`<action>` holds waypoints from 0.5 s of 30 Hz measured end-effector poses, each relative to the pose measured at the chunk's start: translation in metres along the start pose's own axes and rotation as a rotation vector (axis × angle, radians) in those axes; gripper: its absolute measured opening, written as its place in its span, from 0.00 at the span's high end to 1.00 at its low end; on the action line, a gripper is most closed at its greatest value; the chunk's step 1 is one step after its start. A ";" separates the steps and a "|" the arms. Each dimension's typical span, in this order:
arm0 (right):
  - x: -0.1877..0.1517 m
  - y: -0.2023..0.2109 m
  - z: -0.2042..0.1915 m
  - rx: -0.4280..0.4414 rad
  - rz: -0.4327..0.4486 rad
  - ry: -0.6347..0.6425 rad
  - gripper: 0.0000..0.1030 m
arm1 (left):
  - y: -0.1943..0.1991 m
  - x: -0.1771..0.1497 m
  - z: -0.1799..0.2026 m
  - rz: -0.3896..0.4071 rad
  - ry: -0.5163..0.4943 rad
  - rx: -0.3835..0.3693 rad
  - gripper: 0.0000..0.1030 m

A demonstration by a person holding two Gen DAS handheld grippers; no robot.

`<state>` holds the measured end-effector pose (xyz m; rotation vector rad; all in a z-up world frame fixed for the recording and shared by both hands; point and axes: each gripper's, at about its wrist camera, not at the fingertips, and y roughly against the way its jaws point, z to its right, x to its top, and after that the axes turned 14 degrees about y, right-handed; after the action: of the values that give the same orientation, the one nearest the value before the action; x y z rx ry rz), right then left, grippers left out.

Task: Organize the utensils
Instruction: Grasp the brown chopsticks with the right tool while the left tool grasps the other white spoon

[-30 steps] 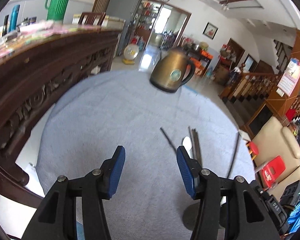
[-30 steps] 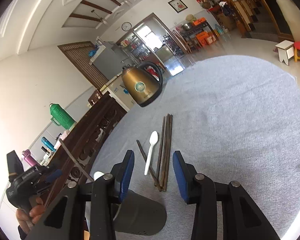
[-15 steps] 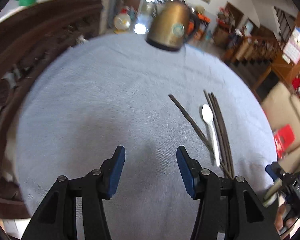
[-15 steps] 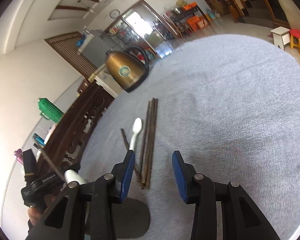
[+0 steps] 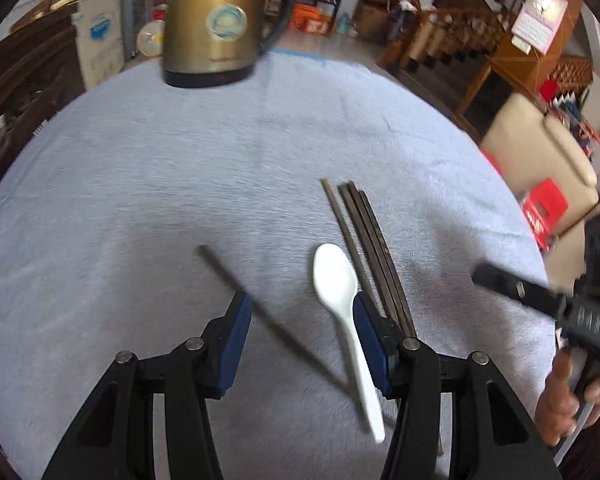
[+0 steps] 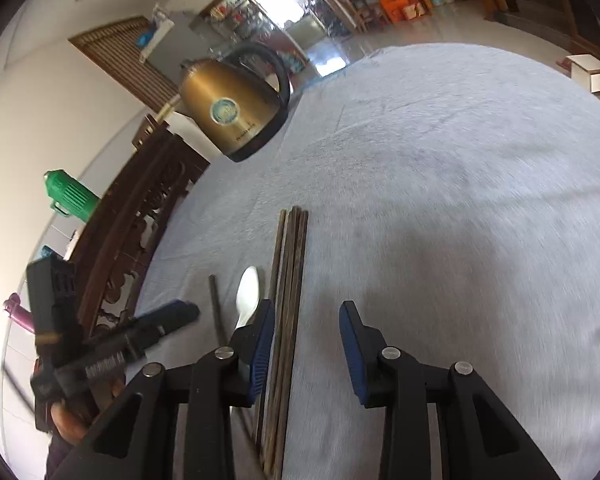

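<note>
A white plastic spoon (image 5: 340, 292) lies on the grey tablecloth (image 5: 180, 168) beside a bundle of dark chopsticks (image 5: 374, 240). One single dark chopstick (image 5: 236, 280) lies apart, slanted to the left. My left gripper (image 5: 300, 332) is open and empty, low over the single chopstick and the spoon handle. My right gripper (image 6: 306, 340) is open and empty, with the chopstick bundle (image 6: 290, 280) running under its left finger and the spoon (image 6: 247, 296) just left of it.
A gold electric kettle (image 5: 214, 24) stands at the far side of the round table; it also shows in the right wrist view (image 6: 236, 108). A dark carved wooden sideboard (image 6: 140, 224) borders the table's left. Chairs and stools (image 5: 540, 152) stand to the right.
Both grippers have dropped lower and moved toward the utensils. The left gripper has swung right, so the single chopstick and spoon now lie between its fingers. Both stay open.
</note>
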<state>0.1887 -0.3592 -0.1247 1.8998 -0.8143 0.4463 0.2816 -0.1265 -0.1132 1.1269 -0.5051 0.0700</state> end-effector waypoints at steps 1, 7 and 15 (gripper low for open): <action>0.007 -0.006 0.003 0.004 -0.016 -0.005 0.67 | -0.005 0.000 0.002 -0.009 0.000 -0.001 0.47; 0.048 -0.048 0.016 0.026 -0.086 -0.029 0.69 | -0.022 -0.001 0.013 -0.041 -0.012 -0.041 0.47; 0.073 -0.097 0.011 0.006 -0.176 -0.023 0.77 | -0.032 0.006 0.012 -0.025 -0.021 -0.037 0.75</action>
<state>0.3079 -0.3658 -0.1475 1.9656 -0.6543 0.3191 0.2927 -0.1527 -0.1339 1.0988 -0.5092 0.0273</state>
